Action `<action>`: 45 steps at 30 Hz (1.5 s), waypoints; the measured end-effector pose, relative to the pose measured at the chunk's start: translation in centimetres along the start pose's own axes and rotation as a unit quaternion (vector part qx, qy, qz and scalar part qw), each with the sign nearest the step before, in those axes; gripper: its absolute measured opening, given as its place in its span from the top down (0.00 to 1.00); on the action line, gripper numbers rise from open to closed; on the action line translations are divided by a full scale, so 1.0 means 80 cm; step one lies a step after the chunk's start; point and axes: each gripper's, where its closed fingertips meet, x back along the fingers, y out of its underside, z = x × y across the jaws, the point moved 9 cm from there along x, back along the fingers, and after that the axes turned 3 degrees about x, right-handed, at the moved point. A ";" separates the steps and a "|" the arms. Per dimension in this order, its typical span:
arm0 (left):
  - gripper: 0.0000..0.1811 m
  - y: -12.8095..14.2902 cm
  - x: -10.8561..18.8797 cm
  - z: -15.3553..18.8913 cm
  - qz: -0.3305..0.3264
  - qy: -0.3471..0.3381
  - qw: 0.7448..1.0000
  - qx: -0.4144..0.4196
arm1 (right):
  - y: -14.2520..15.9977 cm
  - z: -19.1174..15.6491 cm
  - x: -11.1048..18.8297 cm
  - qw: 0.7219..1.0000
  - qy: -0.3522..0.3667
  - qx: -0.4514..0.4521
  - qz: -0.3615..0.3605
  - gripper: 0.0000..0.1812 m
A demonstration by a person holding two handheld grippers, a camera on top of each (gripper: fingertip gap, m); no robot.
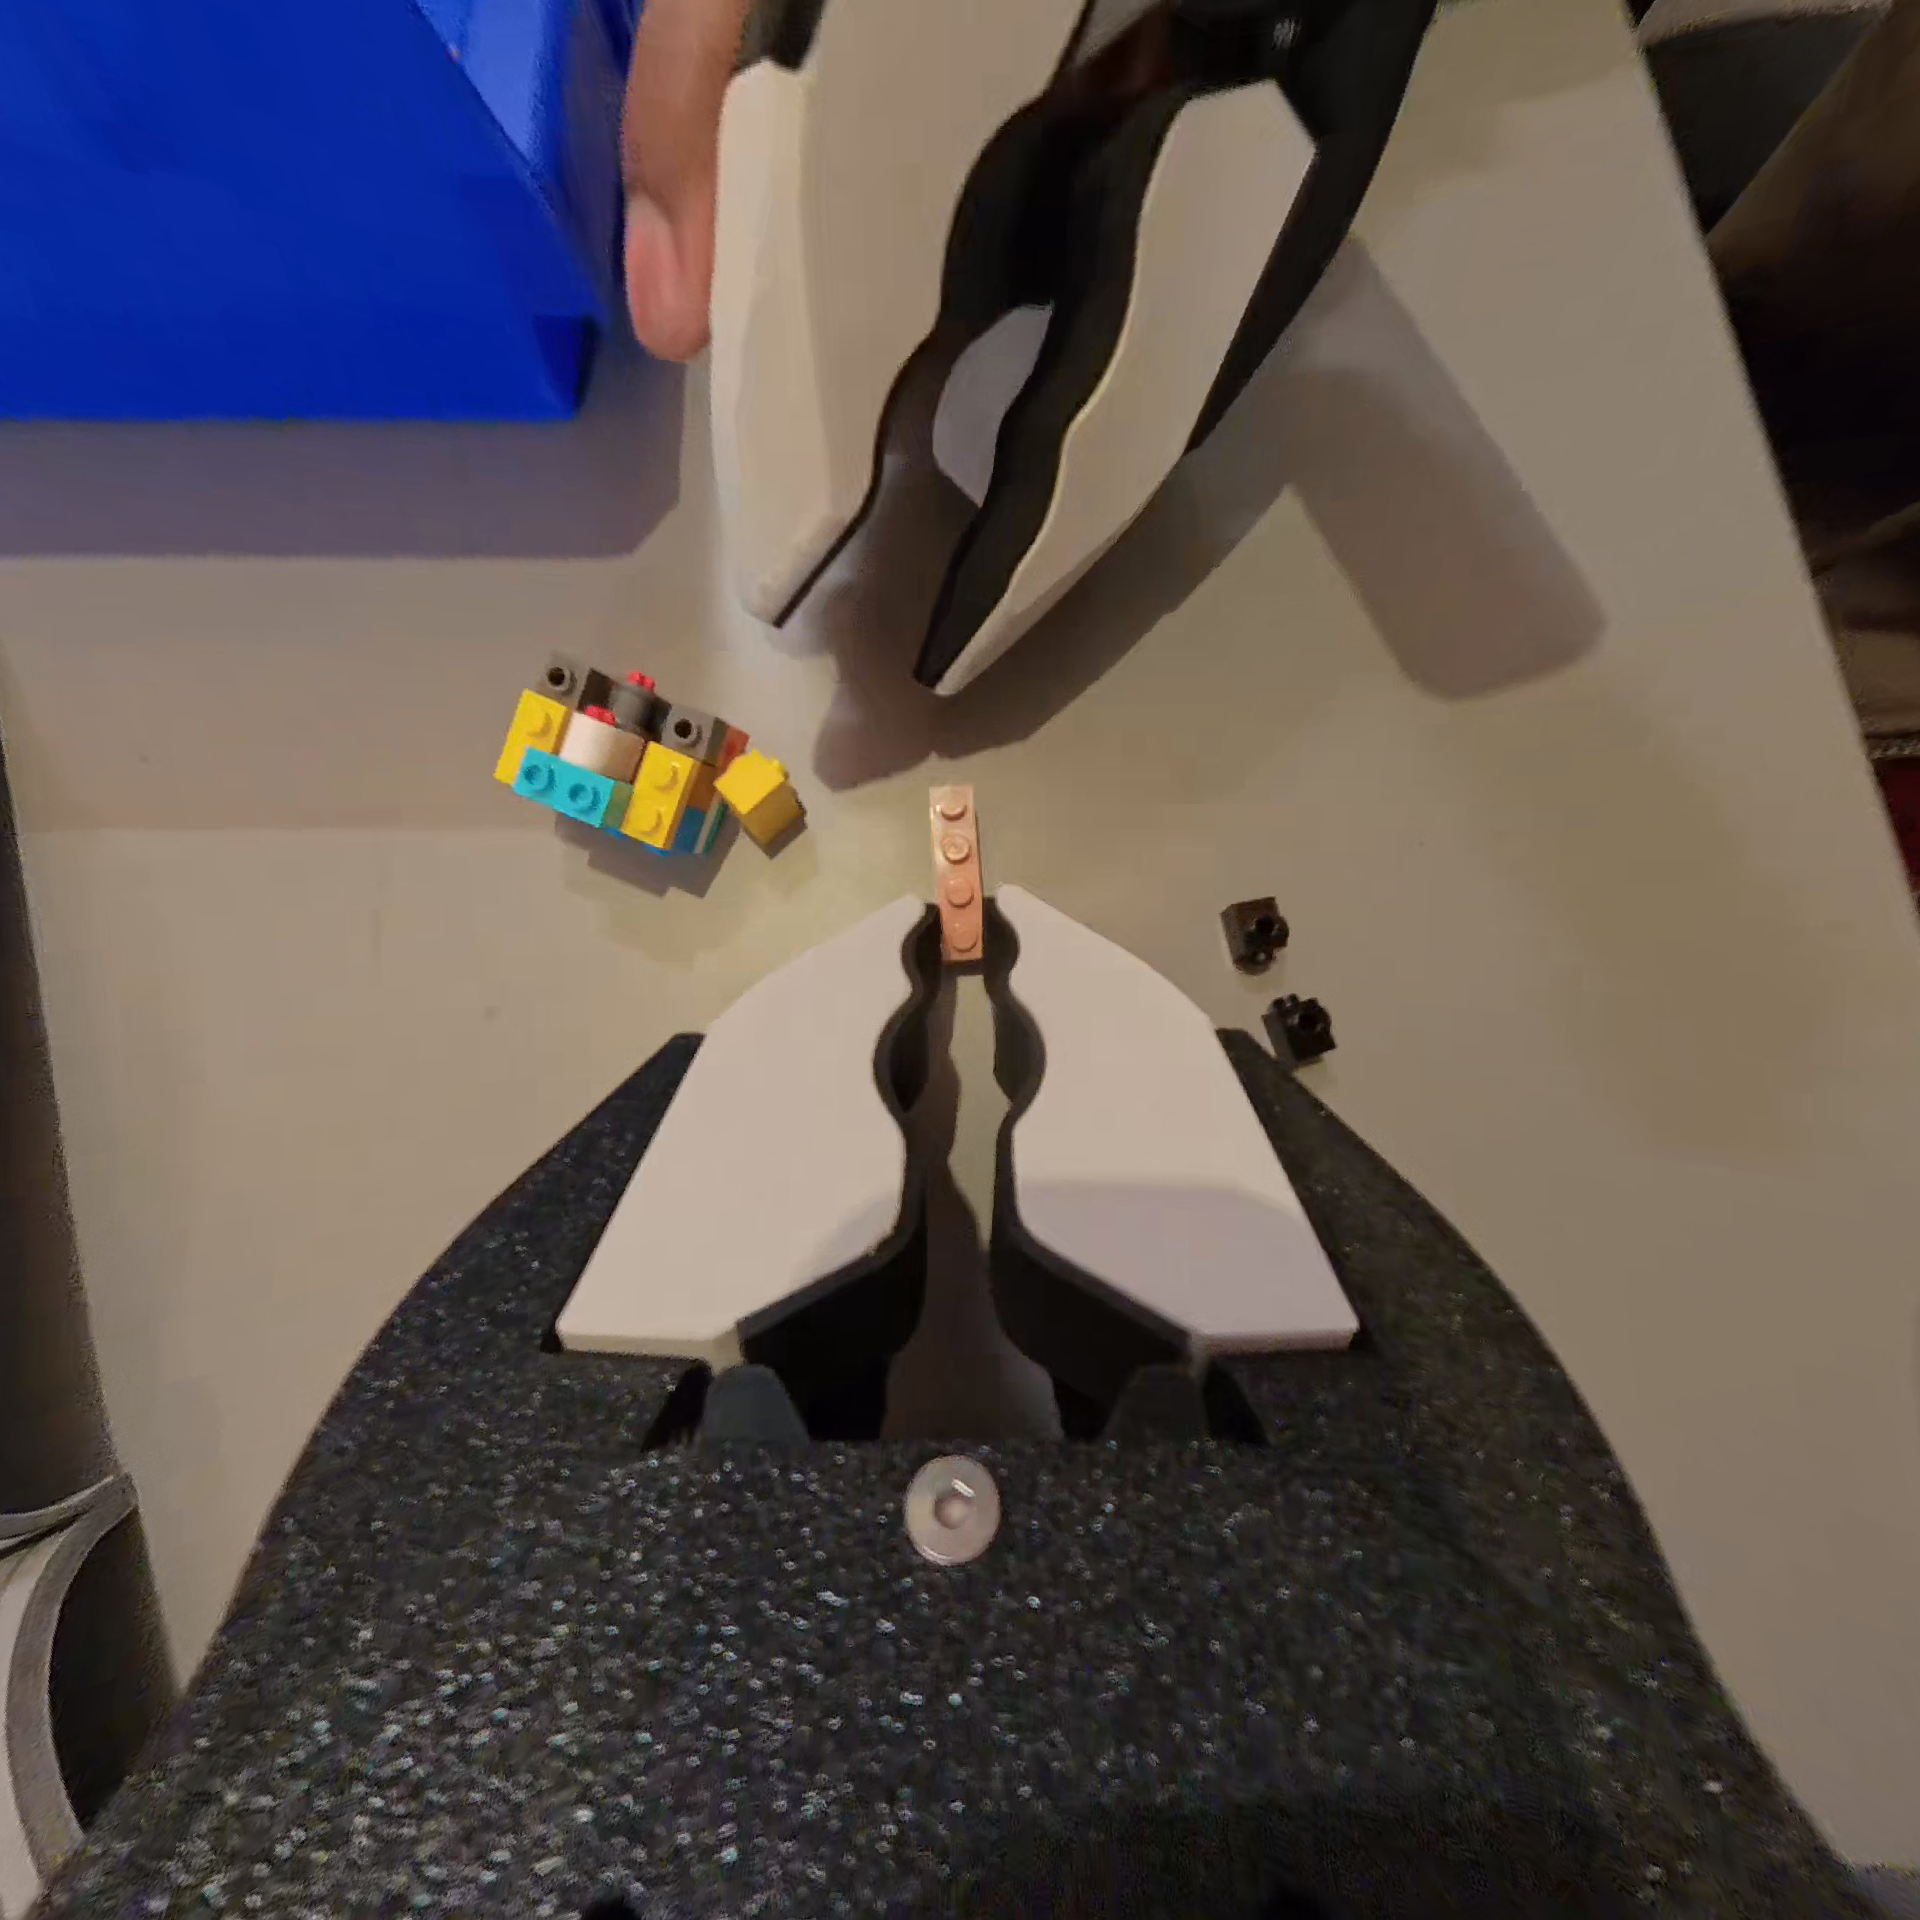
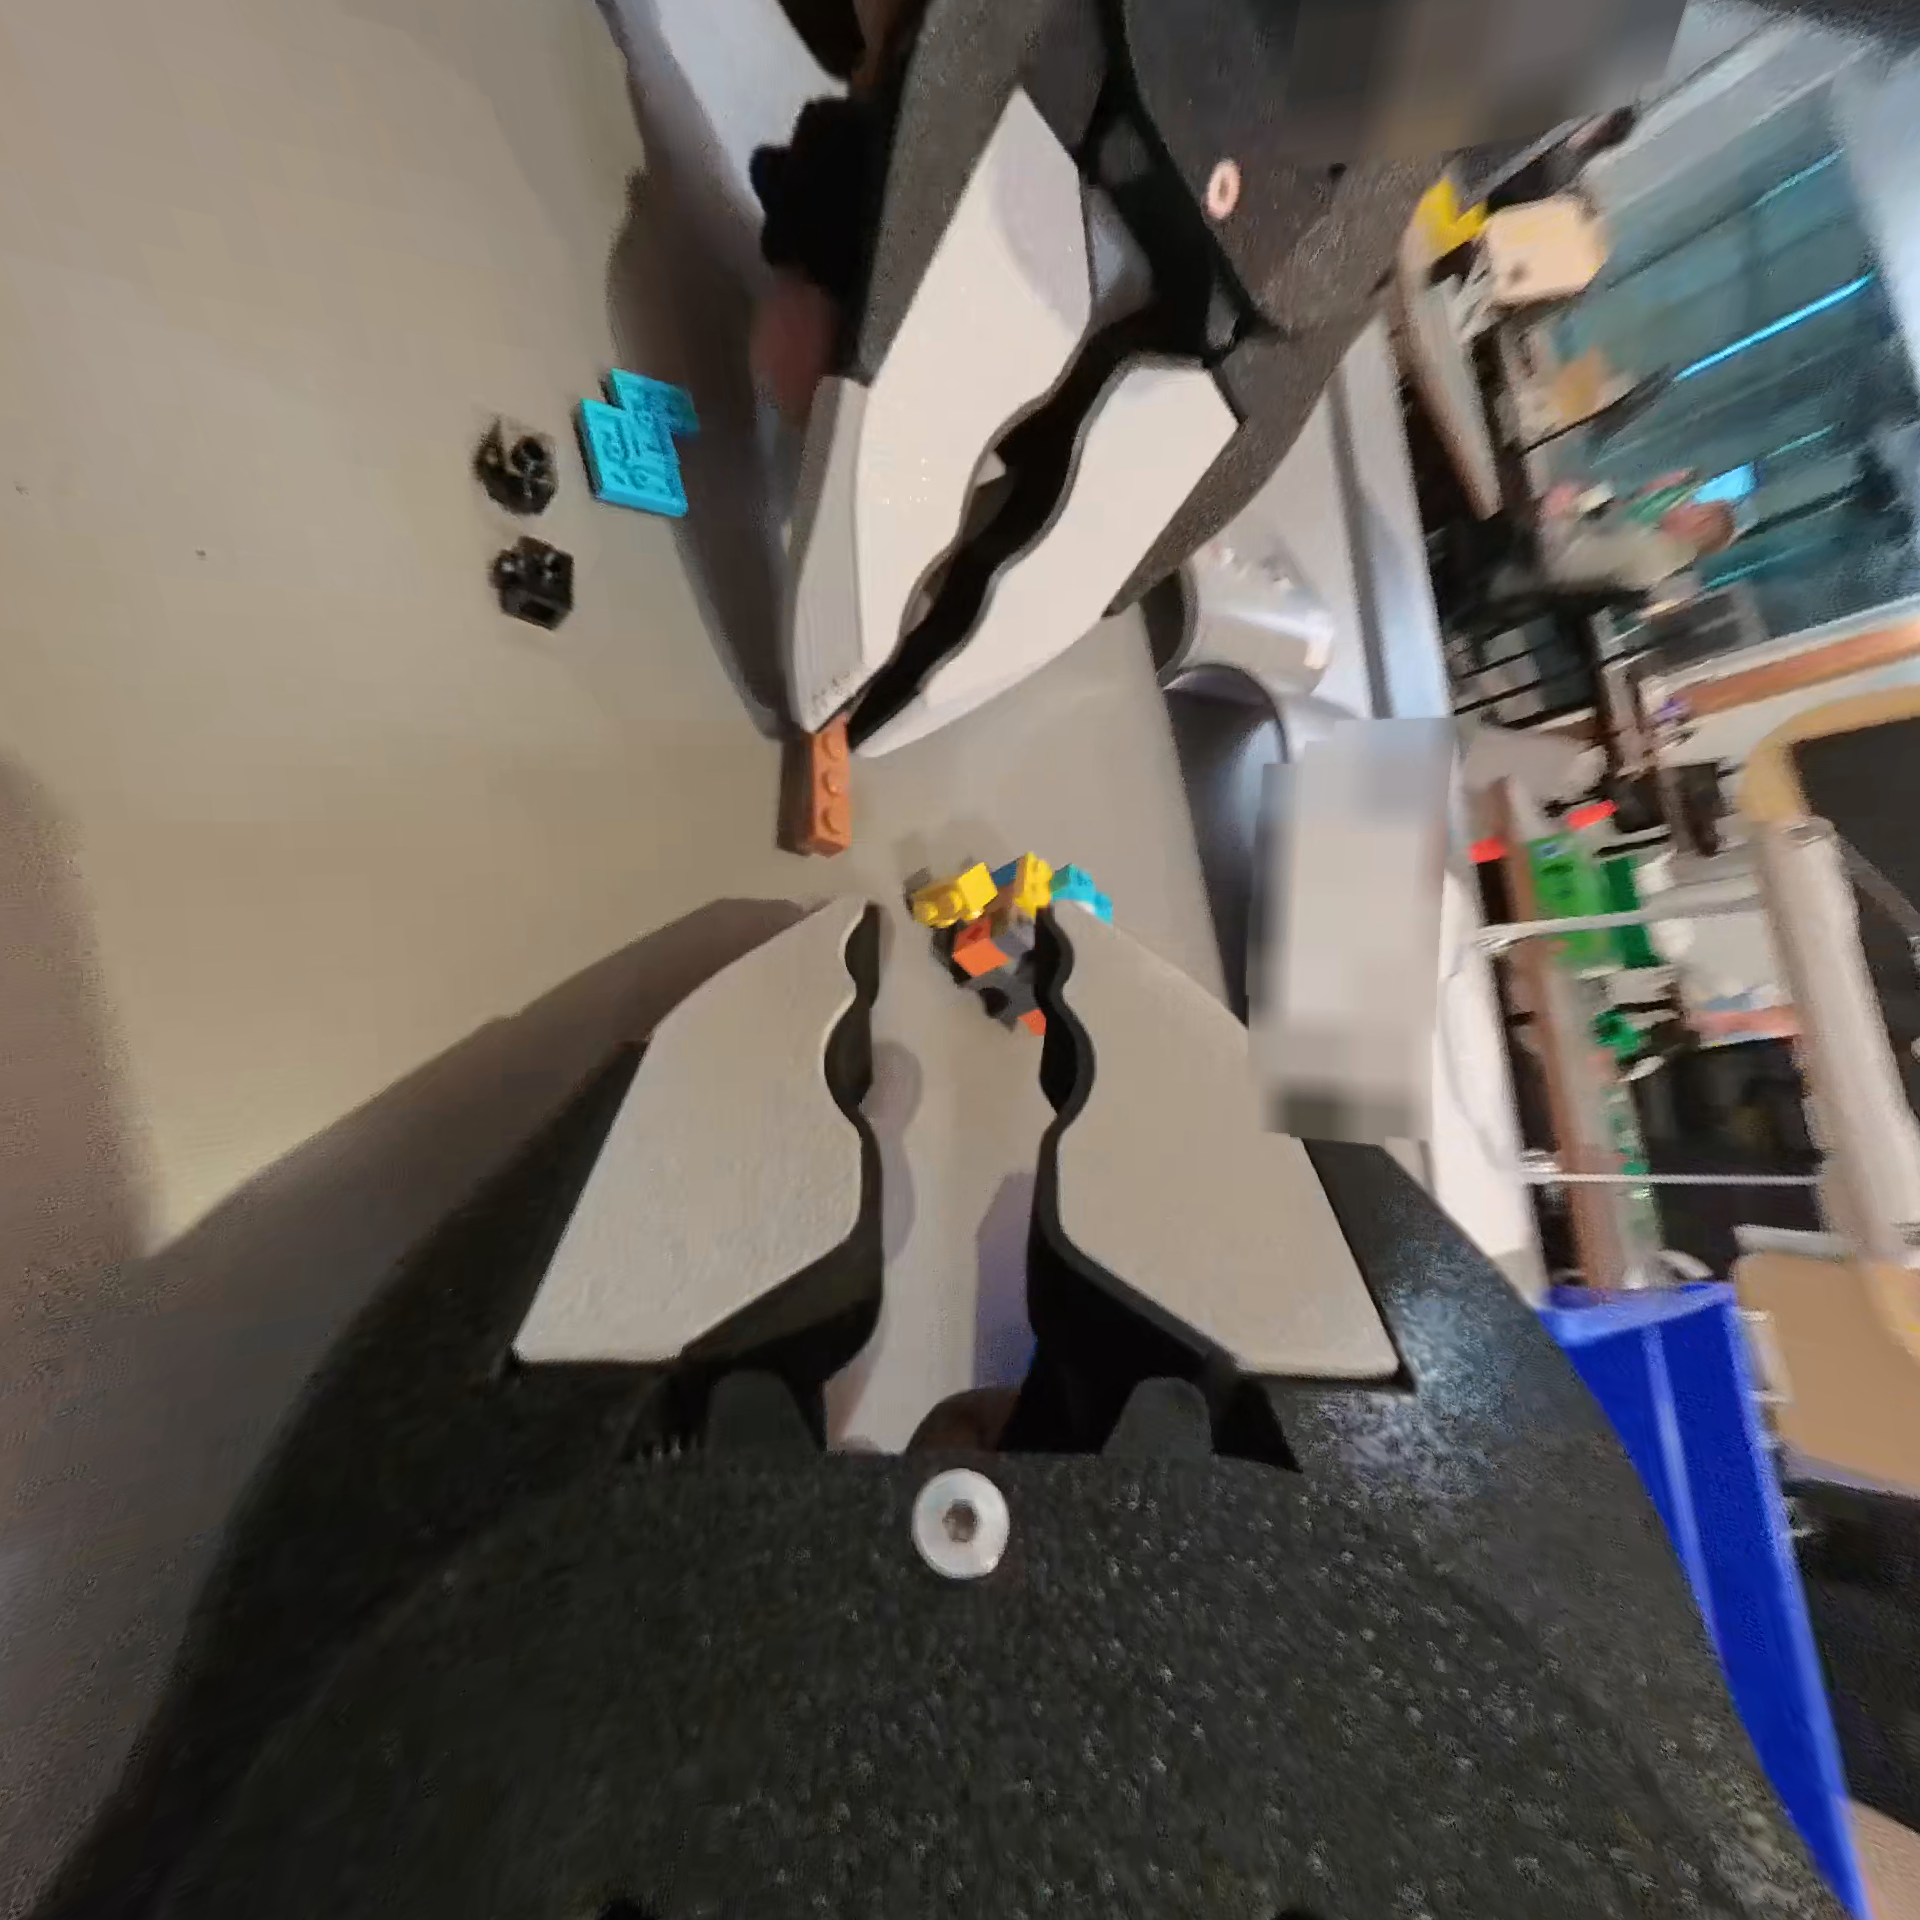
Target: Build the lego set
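The left hand-held gripper (image 1: 964, 914) pinches one end of a flat tan studded plate (image 1: 957, 875), which juts past its smooth grey fingertips above the pale tabletop (image 1: 312, 1039). The right hand-held gripper (image 2: 961, 920) hovers with its jaws apart. Between them lies the blocky multicoloured lego build (image 1: 629, 769). Two small black pieces (image 1: 1259, 930) sit right of the plate.

Nothing in my two views gives me any writing, brand, number or sign that I can read; the shelves (image 2: 1621, 582) behind the table are too blurred to tell; the bricks (image 1: 634, 769) and the blue bin (image 1: 281, 197) bear none.
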 end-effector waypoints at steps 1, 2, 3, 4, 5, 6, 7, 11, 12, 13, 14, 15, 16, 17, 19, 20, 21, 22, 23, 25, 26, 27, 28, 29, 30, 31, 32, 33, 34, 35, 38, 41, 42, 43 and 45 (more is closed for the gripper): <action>0.96 0.001 -0.001 0.001 -0.008 -0.004 1.000 -0.004 | 0.001 0.000 -0.002 1.000 -0.010 -0.014 -0.004 0.84; 0.96 0.000 -0.002 0.001 -0.006 -0.004 1.000 -0.005 | 0.001 0.000 -0.003 1.000 -0.016 -0.023 -0.006 0.84; 0.96 0.001 -0.002 0.002 -0.008 -0.002 1.000 -0.005 | 0.002 0.000 -0.003 0.999 -0.021 -0.029 -0.008 0.84; 0.96 0.001 -0.002 0.002 -0.007 0.001 1.000 -0.005 | 0.002 0.000 -0.004 0.999 -0.025 -0.036 -0.009 0.84; 0.96 0.001 -0.002 0.002 -0.005 0.002 1.000 -0.004 | 0.003 0.001 -0.004 0.999 -0.028 -0.044 -0.010 0.84; 0.96 0.002 -0.001 0.003 -0.004 0.003 1.000 -0.004 | 0.004 0.001 -0.005 0.998 -0.033 -0.055 -0.011 0.84; 0.95 0.002 -0.001 0.003 -0.003 0.006 1.000 -0.002 | 0.005 0.002 -0.005 0.997 -0.037 -0.067 -0.011 0.84; 0.91 -0.001 0.011 0.001 0.019 0.012 1.000 0.020 | 0.008 0.007 -0.002 0.994 -0.038 -0.106 -0.012 0.84; 0.91 -0.004 0.015 -0.002 0.030 0.004 0.999 0.033 | 0.009 0.008 -0.001 0.993 -0.036 -0.111 -0.013 0.85; 0.91 -0.008 0.018 -0.006 0.041 -0.010 0.998 0.051 | 0.010 0.008 0.000 0.993 -0.033 -0.113 -0.015 0.85; 0.91 -0.012 0.019 -0.010 0.050 -0.025 0.996 0.071 | 0.010 0.008 0.000 0.993 -0.030 -0.114 -0.018 0.85; 0.91 -0.016 0.019 -0.013 0.059 -0.039 0.993 0.091 | 0.010 0.008 0.001 0.993 -0.028 -0.114 -0.019 0.85; 0.91 -0.019 0.018 -0.016 0.061 -0.053 0.990 0.113 | 0.011 0.007 0.001 0.993 -0.026 -0.113 -0.021 0.85; 0.91 -0.021 0.015 -0.019 0.057 -0.064 0.987 0.132 | 0.011 0.006 0.001 0.993 -0.025 -0.111 -0.023 0.85; 0.91 -0.025 0.007 -0.019 0.043 -0.075 0.985 0.152 | 0.012 0.004 0.002 0.993 -0.022 -0.108 -0.028 0.85; 0.91 -0.026 0.003 -0.019 0.036 -0.079 0.984 0.158 | 0.012 0.004 0.002 0.993 -0.022 -0.110 -0.029 0.85; 0.91 -0.028 0.000 -0.018 0.030 -0.082 0.983 0.164 | 0.012 0.003 0.003 0.993 -0.022 -0.112 -0.029 0.85; 0.91 -0.029 -0.002 -0.018 0.025 -0.087 0.982 0.168 | 0.013 0.003 0.003 0.993 -0.022 -0.113 -0.029 0.85; 0.91 -0.030 -0.004 -0.017 0.019 -0.091 0.981 0.169 | 0.013 0.002 0.003 0.993 -0.022 -0.113 -0.030 0.85; 0.91 -0.032 -0.009 -0.017 0.005 -0.103 0.980 0.170 | 0.014 0.002 0.004 0.993 -0.021 -0.111 -0.032 0.85; 0.90 -0.033 -0.012 -0.017 -0.002 -0.110 0.979 0.169 | 0.014 0.002 0.005 0.993 -0.020 -0.110 -0.033 0.85; 0.90 -0.033 -0.014 -0.017 -0.008 -0.116 0.979 0.168 | 0.014 0.002 0.005 0.993 -0.020 -0.109 -0.034 0.85; 0.90 -0.034 -0.016 -0.017 -0.012 -0.120 0.979 0.167 | 0.014 0.002 0.006 0.993 -0.020 -0.109 -0.034 0.85; 0.90 -0.034 -0.018 -0.017 -0.015 -0.123 0.978 0.168 | 0.014 0.001 0.006 0.993 -0.020 -0.109 -0.033 0.86; 0.90 -0.034 -0.020 -0.018 -0.021 -0.126 0.977 0.168 | 0.014 0.001 0.007 0.993 -0.020 -0.109 -0.033 0.86; 0.91 -0.034 -0.022 -0.019 -0.026 -0.132 0.977 0.168 | 0.014 0.001 0.007 0.993 -0.020 -0.109 -0.033 0.86; 0.92 -0.033 -0.024 -0.020 -0.030 -0.136 0.976 0.168 | 0.014 0.001 0.007 0.993 -0.020 -0.109 -0.034 0.86; 0.93 -0.033 -0.025 -0.020 -0.032 -0.136 0.976 0.167 | 0.014 0.001 0.007 0.993 -0.020 -0.109 -0.035 0.86; 0.93 -0.032 -0.026 -0.020 -0.028 -0.134 0.976 0.167 | 0.014 0.001 0.007 0.993 -0.020 -0.109 -0.035 0.86; 0.93 -0.032 -0.025 -0.021 -0.025 -0.132 0.976 0.170 | 0.015 0.001 0.007 0.993 -0.019 -0.108 -0.035 0.86; 0.93 -0.031 -0.021 -0.020 0.012 -0.101 0.978 0.181 | 0.014 0.002 0.008 0.994 -0.010 -0.104 -0.032 0.85; 0.94 -0.034 -0.007 -0.014 0.112 -0.035 0.981 0.152 | 0.010 0.004 0.011 0.996 0.020 -0.088 -0.019 0.85; 0.94 -0.035 -0.001 -0.012 0.148 -0.017 0.979 0.139 | 0.008 0.005 0.013 0.996 0.033 -0.080 -0.011 0.85; 0.94 -0.035 0.005 -0.010 0.180 -0.004 0.976 0.124 | 0.004 0.006 0.015 0.996 0.046 -0.073 -0.001 0.85; 0.94 -0.036 0.015 -0.007 0.236 0.015 0.967 0.099 | -0.003 0.008 0.020 0.995 0.072 -0.063 0.020 0.85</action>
